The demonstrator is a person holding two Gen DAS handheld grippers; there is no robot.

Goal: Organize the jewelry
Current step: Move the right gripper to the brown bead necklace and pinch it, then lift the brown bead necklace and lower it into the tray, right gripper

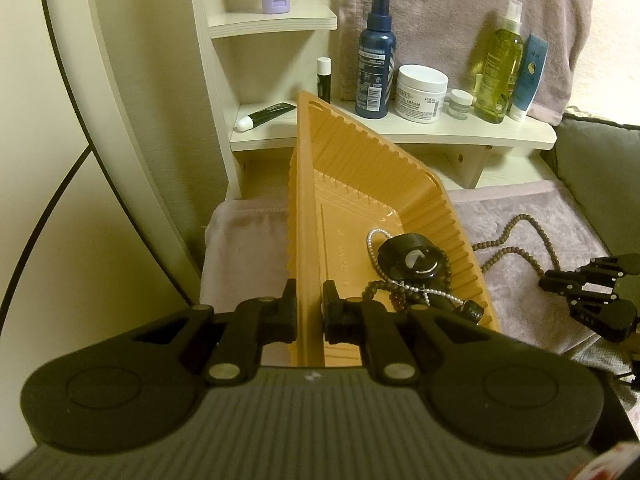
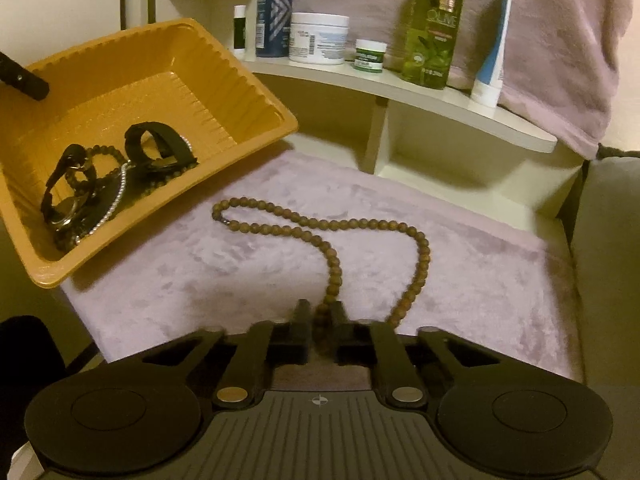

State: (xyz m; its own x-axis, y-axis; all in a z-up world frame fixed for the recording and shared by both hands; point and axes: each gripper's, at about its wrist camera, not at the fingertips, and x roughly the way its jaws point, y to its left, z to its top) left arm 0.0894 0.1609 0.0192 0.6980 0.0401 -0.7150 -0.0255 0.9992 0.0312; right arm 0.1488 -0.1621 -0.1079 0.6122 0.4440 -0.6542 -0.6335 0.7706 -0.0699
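Observation:
My left gripper [image 1: 309, 304] is shut on the near rim of an orange plastic tray [image 1: 308, 216] and holds it tilted above the cloth. Inside the tray lie black watches [image 1: 412, 262], a pearl strand [image 1: 374, 240] and dark bead bracelets [image 2: 104, 156]. A long brown wooden bead necklace [image 2: 332, 226] lies looped on the pink cloth to the right of the tray [image 2: 248, 92]. My right gripper [image 2: 320, 316] is shut on the near end of that necklace, with beads between its fingers. The right gripper [image 1: 592, 284] also shows at the right edge of the left wrist view.
A pale shelf unit [image 1: 400, 132] behind carries a blue spray bottle [image 1: 376, 60], a white cream jar [image 1: 420, 94], a green oil bottle [image 2: 434, 24] and tubes. A pink towel [image 2: 560, 40] hangs at the back. A grey cushion [image 2: 608, 260] bounds the right.

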